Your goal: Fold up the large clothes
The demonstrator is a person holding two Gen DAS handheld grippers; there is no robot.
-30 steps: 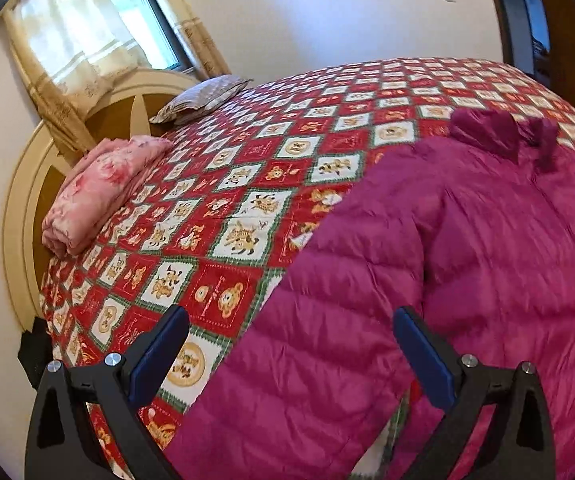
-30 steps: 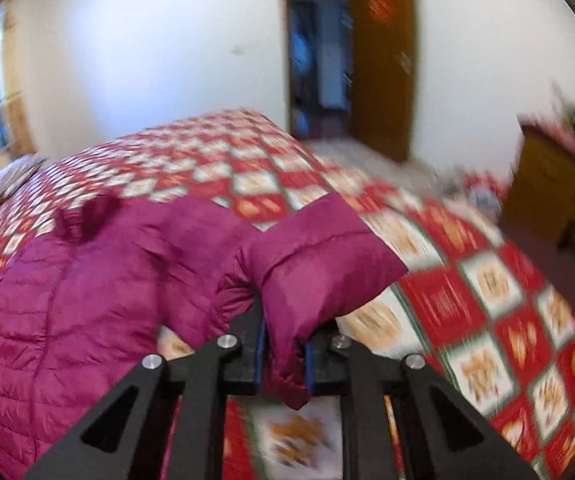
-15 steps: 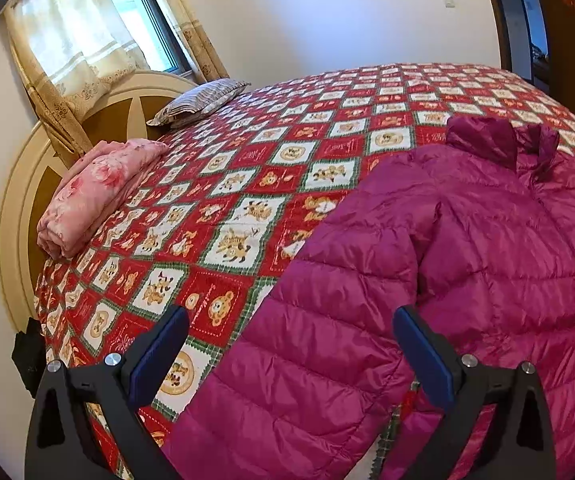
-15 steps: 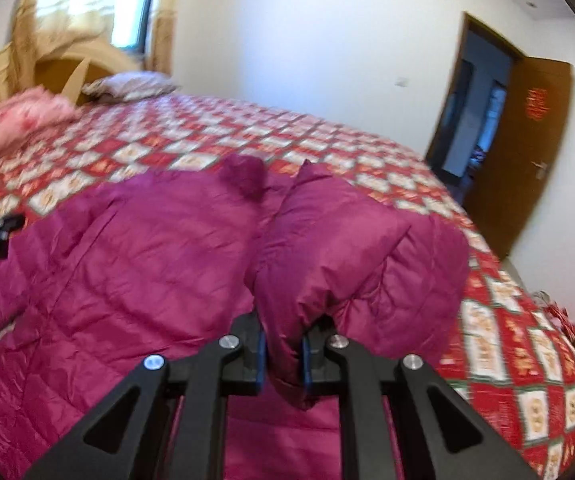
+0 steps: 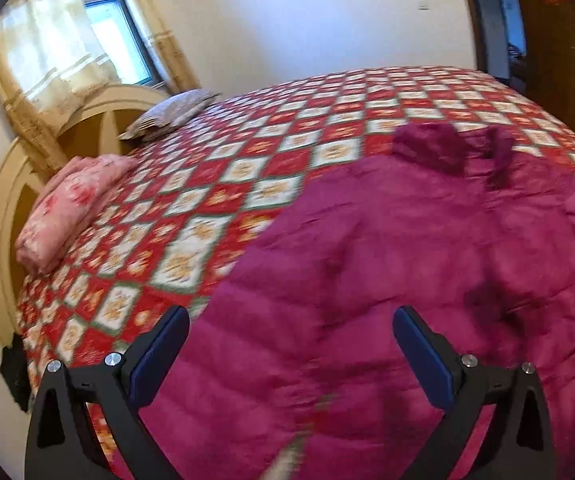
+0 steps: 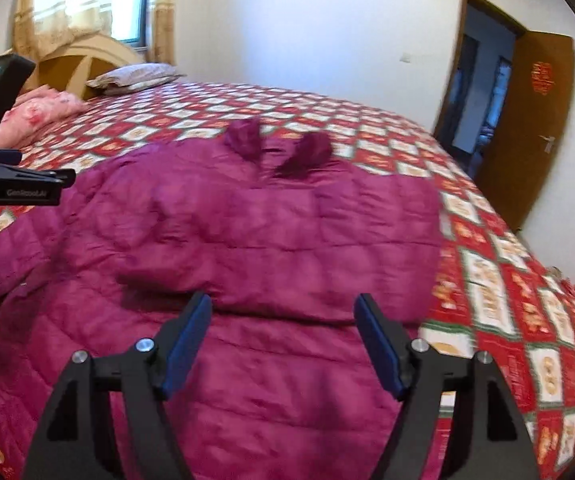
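Your right gripper (image 6: 283, 344) has just opened, releasing the puffy quilted magenta jacket (image 6: 271, 236); your left gripper (image 5: 289, 354) stays spread.

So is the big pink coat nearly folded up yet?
Just started. Done: one sleeve lies folded across the jacket on the bed. In hand: nothing; the right gripper has just been opening and let that sleeve go, and the left gripper is open above the other side. Left: that side's sleeve, then folding the body.
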